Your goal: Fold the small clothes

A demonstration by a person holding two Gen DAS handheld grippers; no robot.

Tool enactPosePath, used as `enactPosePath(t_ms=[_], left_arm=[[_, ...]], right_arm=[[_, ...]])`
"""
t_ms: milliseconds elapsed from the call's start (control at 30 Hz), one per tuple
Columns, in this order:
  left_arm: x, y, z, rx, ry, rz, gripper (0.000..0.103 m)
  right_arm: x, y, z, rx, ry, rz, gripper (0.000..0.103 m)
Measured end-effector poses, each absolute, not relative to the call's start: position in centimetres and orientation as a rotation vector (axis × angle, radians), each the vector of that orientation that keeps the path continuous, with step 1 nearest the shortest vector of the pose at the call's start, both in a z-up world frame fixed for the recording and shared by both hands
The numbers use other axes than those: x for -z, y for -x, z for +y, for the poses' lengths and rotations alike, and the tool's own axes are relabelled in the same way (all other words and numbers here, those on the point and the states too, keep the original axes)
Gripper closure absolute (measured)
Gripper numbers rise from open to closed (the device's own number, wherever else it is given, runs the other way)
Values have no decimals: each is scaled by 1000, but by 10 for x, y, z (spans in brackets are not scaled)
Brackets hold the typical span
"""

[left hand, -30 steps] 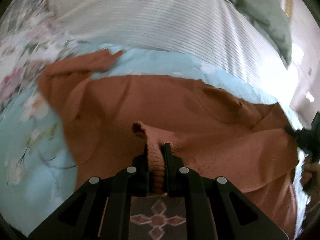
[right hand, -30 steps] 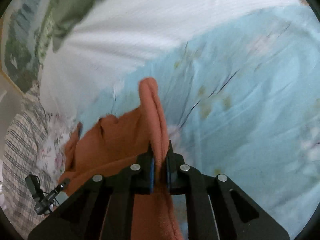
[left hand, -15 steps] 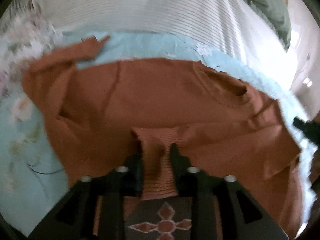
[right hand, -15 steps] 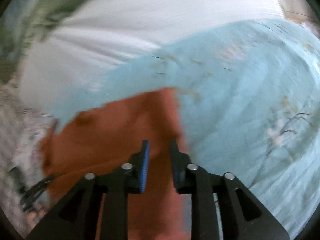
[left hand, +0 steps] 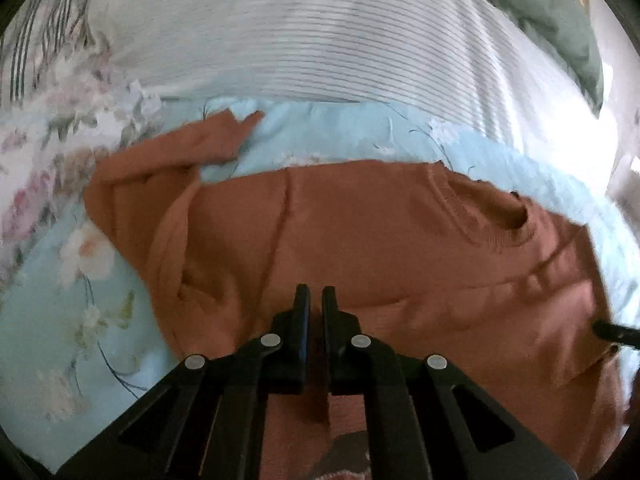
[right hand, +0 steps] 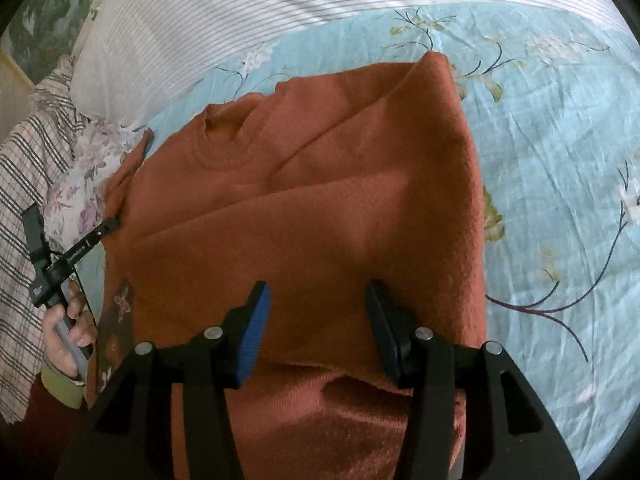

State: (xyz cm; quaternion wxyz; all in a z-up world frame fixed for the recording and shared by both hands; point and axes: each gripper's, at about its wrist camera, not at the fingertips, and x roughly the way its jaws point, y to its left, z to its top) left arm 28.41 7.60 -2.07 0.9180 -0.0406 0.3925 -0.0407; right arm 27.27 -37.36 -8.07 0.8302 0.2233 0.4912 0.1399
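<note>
Surface: a bed. Light blue floral sheet (right hand: 560,152) lay under everything, printed with dark thin branches, pale blossoms and green leaves, creased in fine wrinkles. Beyond it a white pillow with thin grey stripes (left hand: 320,40) ran across the far side. A grey-green cushion (left hand: 552,12) sat at the top right corner of my left view. A pink-flowered fabric (right hand: 80,184) and a checked cloth (right hand: 24,200) lay off to the left edge of my right view. Some bright wall showed past the pillow on the right of the left view, too washed out to describe.

The rust-orange sweater (right hand: 320,200) lay spread on the blue sheet, neckline toward the striped pillow. One side was folded over the body with its edge running straight down the right. One sleeve (left hand: 192,148) reached out onto the sheet toward the flowered fabric. A small patterned patch with a flower motif (right hand: 120,300) showed near the hem.

My left gripper (left hand: 315,300) hovered low over the sweater's lower middle, jaws nearly pressed together, only a narrow slit between them; I could not tell whether cloth was caught there. My right gripper (right hand: 316,296) sat above the folded part, jaws spread wide, nothing between the blue pads.

Writing: a small white mark on the left gripper's body in my right view, too small to read.
</note>
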Motion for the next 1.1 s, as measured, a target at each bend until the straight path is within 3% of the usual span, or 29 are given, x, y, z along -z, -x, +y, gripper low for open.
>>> enactPosePath(t_ms=[133, 200, 467, 600, 800, 833, 867, 900, 933, 1100], left_arm=[[17, -272, 94, 2, 54, 797, 86], [13, -273, 109, -42, 61, 792, 62], [3, -344, 141, -213, 10, 824, 21], [4, -397, 132, -255, -78, 828, 20], [40, -474, 115, -281, -184, 904, 21], [45, -483, 119, -279, -166, 915, 26], [48, -486, 123, -277, -148, 914, 52], [49, -489, 128, -274, -126, 916, 85], [50, -490, 134, -268, -99, 919, 91], [29, -457, 152, -188, 26, 824, 94]], right_arm=[[73, -260, -377, -339, -570, 970, 51], [63, -250, -367, -379, -582, 941, 51], [64, -235, -324, -482, -631, 935, 44], [75, -233, -308, -514, -645, 979, 44], [88, -223, -304, -528, -686, 1019, 44], [90, -222, -305, -528, -692, 1022, 44], [91, -223, -306, -521, -693, 1025, 44], [93, -218, -309, -520, -691, 1028, 44], [93, -217, -311, -517, -689, 1029, 44], [91, -214, -314, -523, -692, 1009, 44]])
